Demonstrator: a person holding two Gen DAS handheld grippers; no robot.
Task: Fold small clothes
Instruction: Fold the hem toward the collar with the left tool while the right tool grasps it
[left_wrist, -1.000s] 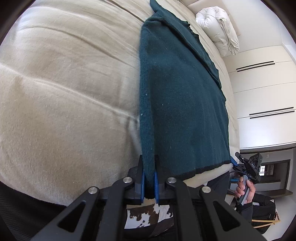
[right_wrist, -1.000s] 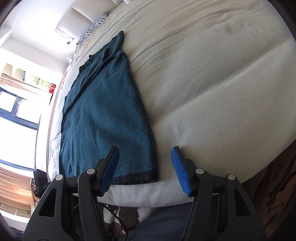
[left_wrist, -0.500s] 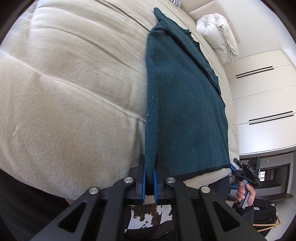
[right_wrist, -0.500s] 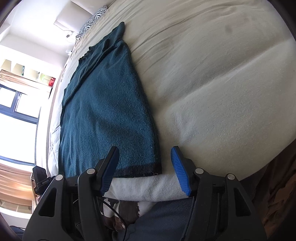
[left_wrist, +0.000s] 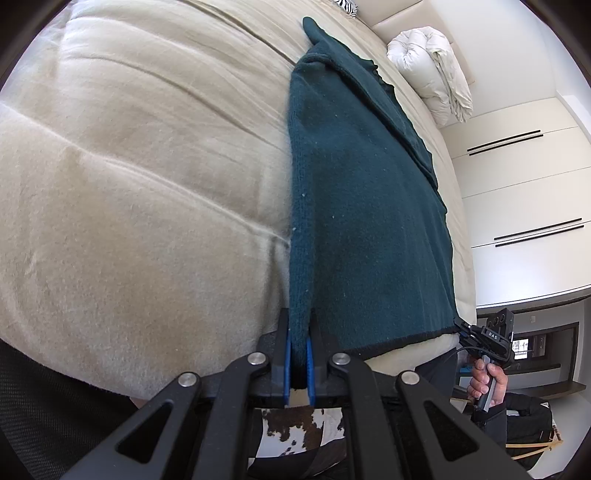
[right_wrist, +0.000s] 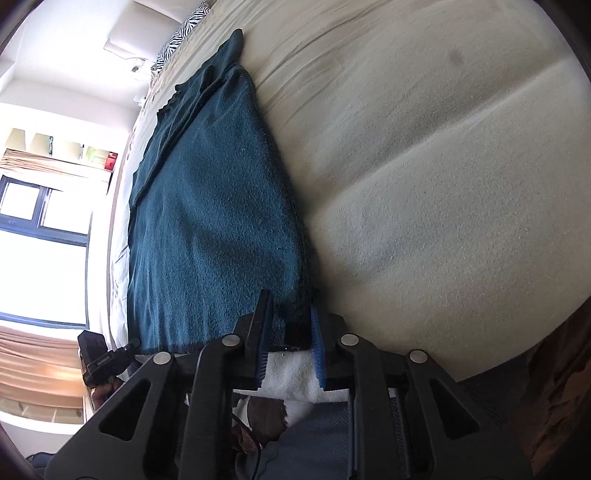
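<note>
So the dark teal knit garment (left_wrist: 365, 206) is lying flat and lengthwise on the beige bed cover (left_wrist: 140, 192), its hem right at the cover's near edge and a narrow bit pointing off toward the far end. There's a folded-over layer along one long side.

My left gripper (left_wrist: 299, 354) is pinched tight on one near corner of the garment; you can see the knit squeezed between the blue pads (left_wrist: 287, 363) with basically no gap.

The right gripper (right_wrist: 288, 350) sits at the garment's other near corner. Its blue pads (right_wrist: 317, 349) are narrowed in on either side of the hem edge with fabric between them, but there's a gap and I honestly can't tell if they've actually bitten down.

Past the garment's far end there's a zebra-print pillow (right_wrist: 181, 33). A rolled white duvet (left_wrist: 432, 74) sits off to one side of the garment, next to white cabinet doors (left_wrist: 524, 192). On the opposite side there's a bright window (right_wrist: 44, 240).
</note>
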